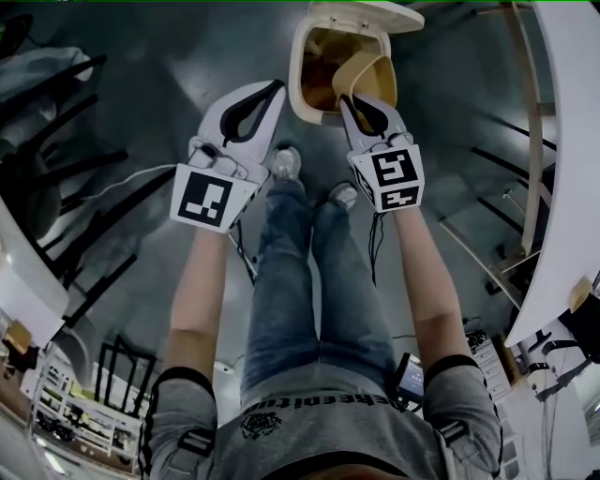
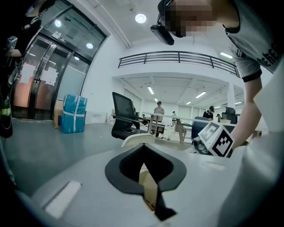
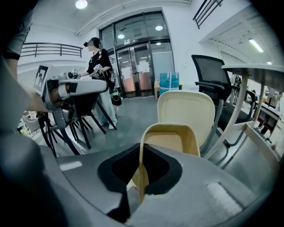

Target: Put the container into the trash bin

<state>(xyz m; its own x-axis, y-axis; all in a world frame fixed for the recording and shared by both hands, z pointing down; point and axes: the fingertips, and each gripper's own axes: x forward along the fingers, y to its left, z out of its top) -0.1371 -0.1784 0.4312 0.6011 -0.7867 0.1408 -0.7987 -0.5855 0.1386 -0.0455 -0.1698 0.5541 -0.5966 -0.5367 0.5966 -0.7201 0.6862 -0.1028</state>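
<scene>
My right gripper (image 1: 361, 97) is shut on the rim of a tan, open-topped container (image 1: 371, 77), which it holds over the mouth of the cream trash bin (image 1: 298, 79). The bin's lid (image 1: 367, 15) stands open at the far side. In the right gripper view the container (image 3: 171, 138) has one wall pinched between my right gripper's (image 3: 141, 186) jaws, with the bin lid (image 3: 187, 111) upright behind it. My left gripper (image 1: 277, 90) hangs just left of the bin, shut with nothing in it. In the left gripper view, that gripper (image 2: 151, 195) points at the bin lid (image 2: 137, 138).
I stand on a grey floor with my shoes (image 1: 287, 163) just short of the bin. A white table edge (image 1: 562, 169) curves down the right side. Black chair legs (image 1: 66, 178) crowd the left. Other people and office chairs (image 2: 124, 117) are farther off.
</scene>
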